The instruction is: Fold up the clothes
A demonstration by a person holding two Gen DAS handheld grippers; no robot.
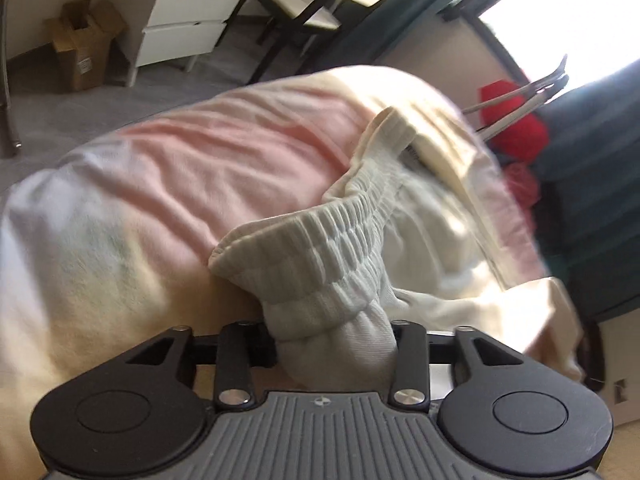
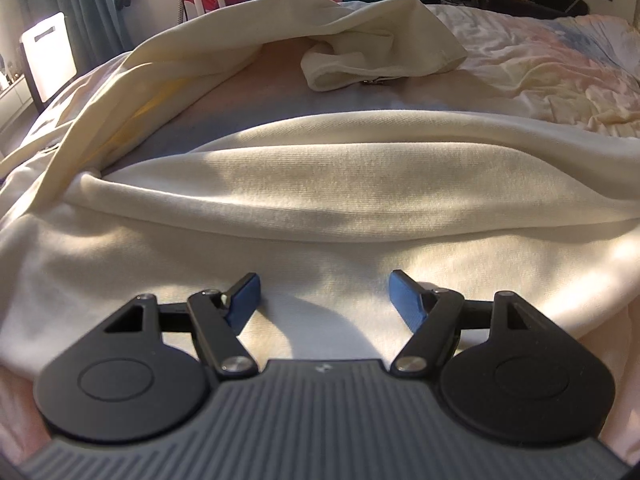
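A cream sweatshirt (image 2: 320, 184) lies spread on the bed. My left gripper (image 1: 334, 344) is shut on its ribbed cuff (image 1: 320, 256) and holds the sleeve lifted above the pink bed cover; the fingertips are hidden by the bunched cloth. The lifted sleeve (image 2: 348, 60) shows at the back of the right wrist view. My right gripper (image 2: 324, 300) is open and empty, its blue pads (image 2: 404, 296) just above the sweatshirt's body near its front edge.
The bed (image 1: 180, 168) has a pink and pastel cover. White drawers (image 1: 188, 12), a cardboard box (image 1: 80, 48) and a chair (image 1: 296, 0) stand on the grey floor beyond it. Red clothes (image 1: 516, 128) and a drying rack (image 1: 520, 96) are at the right.
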